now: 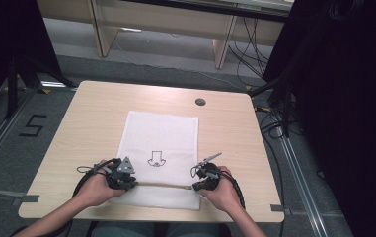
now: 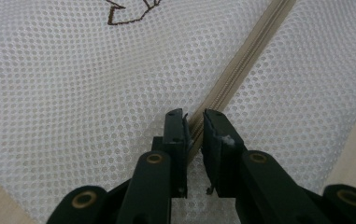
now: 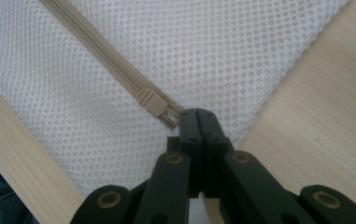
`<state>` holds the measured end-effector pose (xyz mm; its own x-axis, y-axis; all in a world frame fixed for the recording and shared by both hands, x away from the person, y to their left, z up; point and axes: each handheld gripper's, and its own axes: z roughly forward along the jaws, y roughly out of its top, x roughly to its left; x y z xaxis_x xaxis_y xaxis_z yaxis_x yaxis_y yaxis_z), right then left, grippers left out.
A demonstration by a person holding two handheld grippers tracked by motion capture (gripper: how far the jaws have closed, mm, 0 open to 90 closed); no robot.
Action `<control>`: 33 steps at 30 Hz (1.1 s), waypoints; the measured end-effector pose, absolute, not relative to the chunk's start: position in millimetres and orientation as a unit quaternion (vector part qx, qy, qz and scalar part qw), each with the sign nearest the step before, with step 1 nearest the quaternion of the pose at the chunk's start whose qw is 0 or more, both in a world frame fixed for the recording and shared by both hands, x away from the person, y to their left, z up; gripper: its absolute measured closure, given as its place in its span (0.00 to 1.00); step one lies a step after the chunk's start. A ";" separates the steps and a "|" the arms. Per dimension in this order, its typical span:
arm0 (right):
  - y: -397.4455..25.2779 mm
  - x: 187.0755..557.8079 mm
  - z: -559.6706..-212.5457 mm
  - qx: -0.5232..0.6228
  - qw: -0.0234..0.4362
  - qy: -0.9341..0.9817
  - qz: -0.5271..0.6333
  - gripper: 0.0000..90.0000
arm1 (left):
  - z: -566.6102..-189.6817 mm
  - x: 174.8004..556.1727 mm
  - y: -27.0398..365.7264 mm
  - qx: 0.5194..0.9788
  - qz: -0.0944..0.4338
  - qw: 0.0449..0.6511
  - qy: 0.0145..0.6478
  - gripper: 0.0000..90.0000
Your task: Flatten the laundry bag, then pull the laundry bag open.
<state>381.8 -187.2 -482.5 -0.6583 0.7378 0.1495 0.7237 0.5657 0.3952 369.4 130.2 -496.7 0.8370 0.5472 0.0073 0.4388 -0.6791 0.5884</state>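
Note:
A white mesh bag [image 1: 158,133] lies flat on the table, with a beige zipper [image 1: 162,185] running across its near end. My left gripper [image 1: 129,183] is at the zipper's left end; in the left gripper view its jaws [image 2: 194,116] pinch the zipper tape [image 2: 245,56] with only a narrow gap between them. My right gripper [image 1: 195,186] is at the bag's right edge. In the right gripper view it [image 3: 198,114] is shut right against the beige slider [image 3: 153,101]; the pull tab is hidden between the jaws.
The bag has a small brown embroidered figure [image 1: 156,160] at its middle. The light wooden table [image 1: 92,113] has a round cable hole [image 1: 200,101] at the back. Bare wood [image 3: 306,107] lies just beyond the bag's right edge. Dark curtains flank the table.

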 end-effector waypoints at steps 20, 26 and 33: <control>-211.8 385.8 -469.0 0.451 0.054 0.845 0.282 0.88 | -489.5 368.7 131.2 0.879 0.081 0.370 0.291 0.63; -216.7 386.6 -469.2 0.471 0.056 0.835 0.279 0.84 | -489.8 369.8 130.3 0.872 0.081 0.390 0.285 0.53; -216.4 387.2 -468.1 0.475 0.057 0.830 0.286 0.82 | -490.7 369.1 128.7 0.870 0.073 0.395 0.286 0.47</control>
<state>387.2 -216.4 -468.1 -0.5421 0.8212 0.1781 0.7563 0.3844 0.5294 369.1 128.7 -490.7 0.8262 0.5546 -0.0987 0.4396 -0.5252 0.7286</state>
